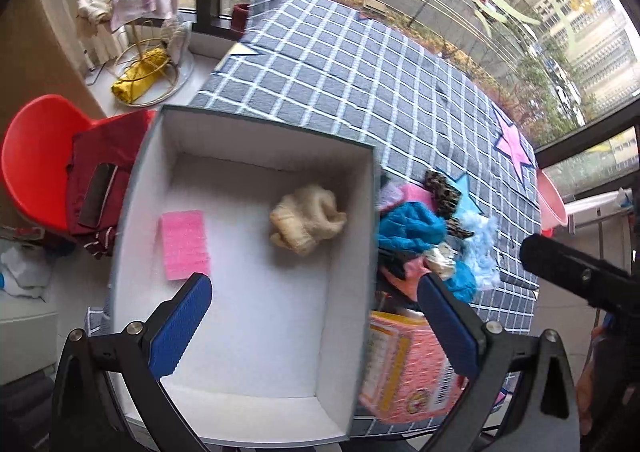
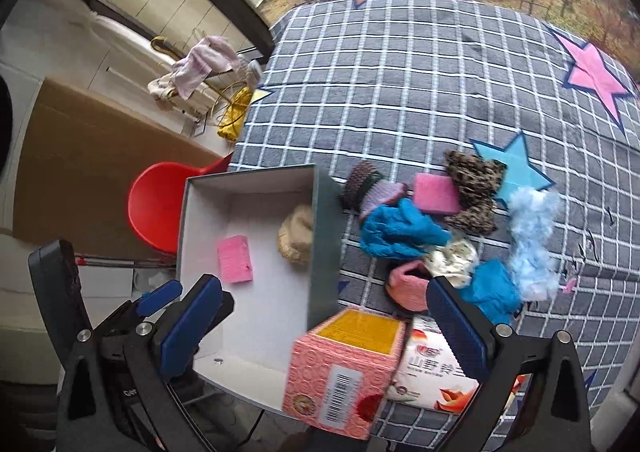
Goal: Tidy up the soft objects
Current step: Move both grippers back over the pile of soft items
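A white box (image 1: 256,156) with grey outer walls sits at the left, near edge of a table covered by a grey checked cloth (image 1: 360,64). Inside it lie a pink sponge (image 1: 185,244) on the left and a cream woolly bundle (image 1: 306,218) towards the far right corner. The left gripper (image 1: 316,326) hangs above the box with its blue-padded jaws spread wide and nothing between them. The right gripper (image 2: 326,326) is likewise released and empty, hovering over the near edge of the table above a pink carton (image 2: 344,368). Just right of the box lies a heap of soft things: a blue cloth (image 2: 400,232), a second pink sponge (image 2: 436,194), a leopard-print piece (image 2: 474,180), pale blue fluff (image 2: 532,240) and a pink slipper-like item (image 2: 408,286). A red chair (image 1: 36,156) stands left of the table.
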`<action>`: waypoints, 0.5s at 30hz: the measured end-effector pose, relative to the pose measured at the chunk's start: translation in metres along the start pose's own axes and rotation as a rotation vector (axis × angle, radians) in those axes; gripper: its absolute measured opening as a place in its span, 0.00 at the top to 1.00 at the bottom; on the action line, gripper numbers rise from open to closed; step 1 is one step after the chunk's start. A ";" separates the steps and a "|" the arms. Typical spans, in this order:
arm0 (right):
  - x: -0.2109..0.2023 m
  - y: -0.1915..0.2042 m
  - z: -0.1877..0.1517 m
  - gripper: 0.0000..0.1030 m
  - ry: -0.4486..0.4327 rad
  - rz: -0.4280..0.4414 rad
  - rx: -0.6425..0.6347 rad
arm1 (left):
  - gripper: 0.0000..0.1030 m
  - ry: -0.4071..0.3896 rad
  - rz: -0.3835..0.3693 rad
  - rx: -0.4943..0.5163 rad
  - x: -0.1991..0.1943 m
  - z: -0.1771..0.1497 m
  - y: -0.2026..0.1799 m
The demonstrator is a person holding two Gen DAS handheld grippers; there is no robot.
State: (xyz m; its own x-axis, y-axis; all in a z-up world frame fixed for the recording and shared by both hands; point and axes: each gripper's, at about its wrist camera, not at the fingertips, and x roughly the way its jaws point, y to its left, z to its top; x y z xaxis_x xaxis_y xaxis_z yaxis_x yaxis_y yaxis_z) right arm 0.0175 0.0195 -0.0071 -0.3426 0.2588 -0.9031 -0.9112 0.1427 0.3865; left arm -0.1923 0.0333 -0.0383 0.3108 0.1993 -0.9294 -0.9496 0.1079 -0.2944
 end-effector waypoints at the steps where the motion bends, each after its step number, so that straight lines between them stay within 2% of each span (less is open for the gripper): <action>1: -0.003 -0.009 -0.001 0.00 -0.003 -0.005 0.015 | 0.00 0.003 -0.004 0.013 0.002 0.002 -0.008; 9: -0.020 -0.082 -0.014 0.00 -0.019 -0.053 0.148 | 0.00 0.032 -0.026 0.110 0.017 0.012 -0.068; 15: -0.017 -0.146 -0.025 0.00 0.005 -0.112 0.265 | 0.00 0.068 -0.022 0.157 0.031 0.017 -0.106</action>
State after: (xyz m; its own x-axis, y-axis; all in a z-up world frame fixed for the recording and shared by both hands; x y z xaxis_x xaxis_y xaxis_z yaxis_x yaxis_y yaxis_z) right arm 0.1509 -0.0298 -0.0525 -0.2453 0.2227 -0.9435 -0.8520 0.4149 0.3194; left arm -0.0813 0.0450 -0.0320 0.3224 0.1299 -0.9376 -0.9229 0.2634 -0.2809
